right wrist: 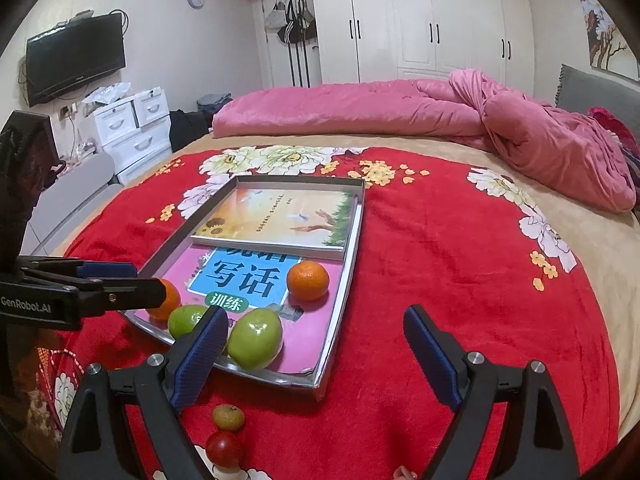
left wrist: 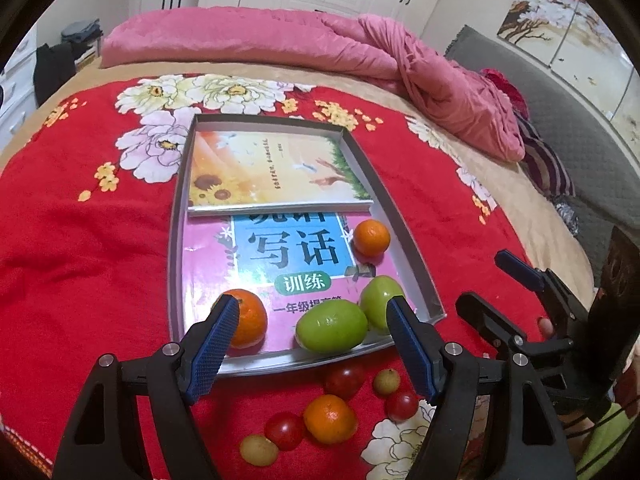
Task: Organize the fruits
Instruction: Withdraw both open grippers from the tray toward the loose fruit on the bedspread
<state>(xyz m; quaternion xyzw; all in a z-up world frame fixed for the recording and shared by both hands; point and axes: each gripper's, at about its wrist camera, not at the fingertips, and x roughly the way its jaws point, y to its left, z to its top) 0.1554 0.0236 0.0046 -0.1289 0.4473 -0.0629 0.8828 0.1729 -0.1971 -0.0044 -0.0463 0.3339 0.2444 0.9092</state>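
Here the shallow grey rectangular tray (left wrist: 404, 236) runs lengthwise away from the near blanket edge. Along its near edge sit a glossy orange mandarin (left wrist: 248, 322) and two smooth green fruits (left wrist: 332, 326). Left gripper (left wrist: 312, 344) and right gripper (right wrist: 316, 344) hang released, empty. Only the left view shows the loose mandarin (left wrist: 330, 418).

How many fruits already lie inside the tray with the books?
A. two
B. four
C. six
B: in the tray lie two oranges and two green fruits; the other fruits sit on the red blanket.
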